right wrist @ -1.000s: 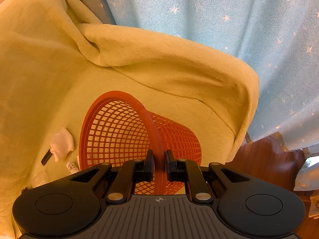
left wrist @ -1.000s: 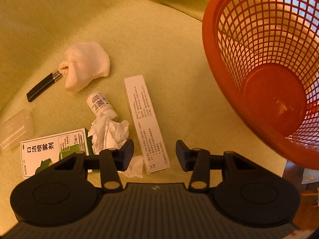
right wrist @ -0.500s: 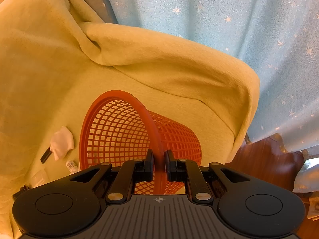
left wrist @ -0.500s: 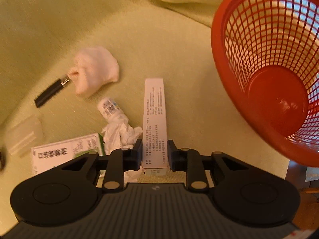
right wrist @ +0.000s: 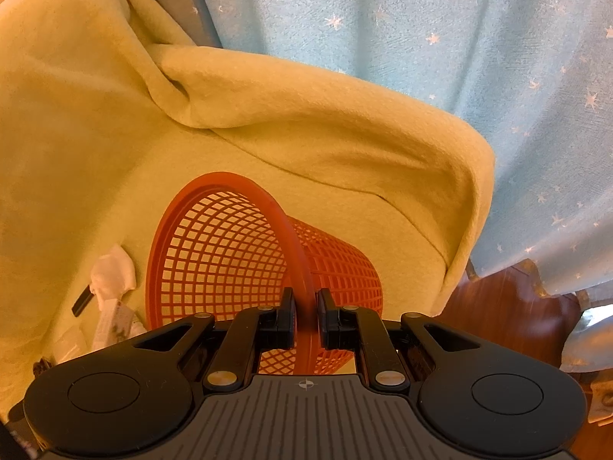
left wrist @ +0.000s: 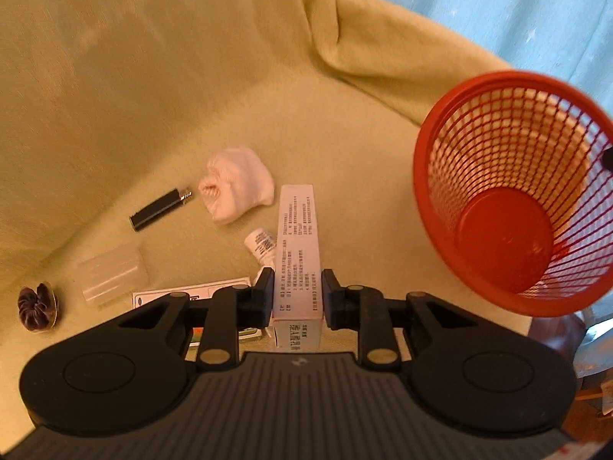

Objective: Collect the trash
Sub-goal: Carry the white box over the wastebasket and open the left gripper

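The left gripper has its jaws clamped on a long white box, holding it near one end, with the rest of the box sticking out ahead over the yellow-green blanket. The box looks like thin cardboard, so it is probably very light and a bit stiff, but it could get squashed if it is squeezed too hard. Holding it by the end seems fine because it weighs so little, though it might wobble. The right gripper has its jaws pressed together on the rim of the red basket, which is tipped so its open mouth faces the trash. The basket is plastic mesh, light and a little bendy, and it looks empty inside. More trash lies on the blanket near the box: a small white bottle, a balled-up white cloth, a black stick, a clear plastic case, a flat white packet partly hidden under the gripper, and a dark scrunchie far off to the side. The box likely goes into the basket next.
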`<state>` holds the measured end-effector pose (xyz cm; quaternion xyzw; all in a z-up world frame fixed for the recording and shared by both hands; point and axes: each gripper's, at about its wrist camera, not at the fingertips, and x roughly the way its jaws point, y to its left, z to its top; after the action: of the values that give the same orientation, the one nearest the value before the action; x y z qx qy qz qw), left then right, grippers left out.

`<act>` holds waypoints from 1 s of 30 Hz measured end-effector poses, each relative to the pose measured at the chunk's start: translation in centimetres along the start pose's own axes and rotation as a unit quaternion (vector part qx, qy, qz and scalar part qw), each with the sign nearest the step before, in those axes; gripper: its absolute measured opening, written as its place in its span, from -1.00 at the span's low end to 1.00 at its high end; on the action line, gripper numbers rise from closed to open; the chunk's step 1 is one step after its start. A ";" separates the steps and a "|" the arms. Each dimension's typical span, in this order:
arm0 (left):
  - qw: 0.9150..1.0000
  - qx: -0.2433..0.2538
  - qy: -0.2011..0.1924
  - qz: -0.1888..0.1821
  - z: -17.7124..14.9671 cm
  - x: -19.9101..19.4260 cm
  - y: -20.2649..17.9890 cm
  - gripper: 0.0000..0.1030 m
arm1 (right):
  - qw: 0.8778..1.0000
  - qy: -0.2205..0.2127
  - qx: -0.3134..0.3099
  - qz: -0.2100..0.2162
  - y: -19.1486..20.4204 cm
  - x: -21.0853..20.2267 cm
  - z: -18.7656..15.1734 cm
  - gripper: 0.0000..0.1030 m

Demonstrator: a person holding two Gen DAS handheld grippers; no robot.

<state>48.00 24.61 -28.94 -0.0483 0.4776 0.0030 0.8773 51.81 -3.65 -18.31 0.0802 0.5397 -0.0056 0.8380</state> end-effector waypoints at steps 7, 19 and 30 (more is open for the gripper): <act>0.999 0.003 -0.028 -0.039 1.3 -2.6 -1.3 -0.59 | 1.000 0.001 0.006 0.001 -0.4 -0.1 0.1 -0.84; 0.995 0.013 -0.047 -0.087 2.6 -4.3 -3.2 -0.59 | 1.000 0.002 0.008 0.002 -0.5 -0.1 0.1 -0.84; 0.992 0.026 -0.045 -0.113 2.5 -4.5 -3.8 -0.59 | 1.000 0.004 0.001 0.001 -0.4 -0.2 0.1 -0.84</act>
<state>47.84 21.24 -23.49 -0.0785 0.4287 -0.1063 0.8937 51.77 -4.07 -18.16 0.0817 0.5428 -0.0048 0.8359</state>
